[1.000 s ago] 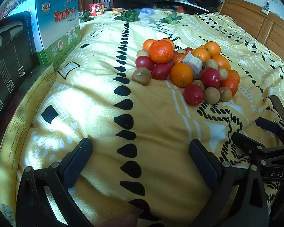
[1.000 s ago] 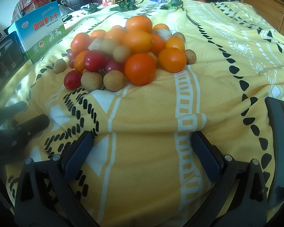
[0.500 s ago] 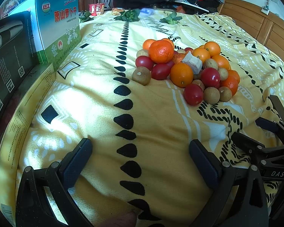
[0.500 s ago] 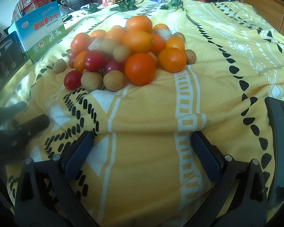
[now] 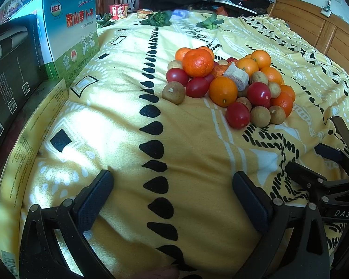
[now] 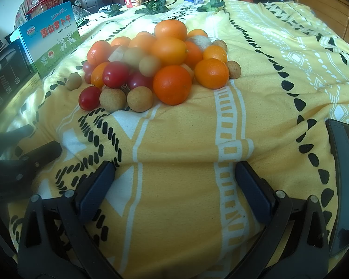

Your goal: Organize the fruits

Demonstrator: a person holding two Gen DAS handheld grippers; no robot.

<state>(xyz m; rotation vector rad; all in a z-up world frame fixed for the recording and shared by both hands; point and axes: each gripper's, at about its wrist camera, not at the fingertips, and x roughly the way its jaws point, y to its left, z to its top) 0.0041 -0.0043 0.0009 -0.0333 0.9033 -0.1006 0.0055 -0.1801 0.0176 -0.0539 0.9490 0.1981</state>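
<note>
Orange-red fruit pile (image 5: 230, 83) untouched — both grippers (image 5: 172, 193) (jaws spread) empty.

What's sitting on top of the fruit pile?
An orange crowns the fruit pile, resting on other oranges. A pale chunk lies among the upper fruit. Whatever is buried beneath the heap is covered.

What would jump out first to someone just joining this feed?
The fruit pile mid-bed: oranges heaped over red tomatoes and small brown fruits on the yellow patterned blanket. Next, the blue-green box at the bed's left edge. Both grippers, left and right, sit open and empty.
</note>
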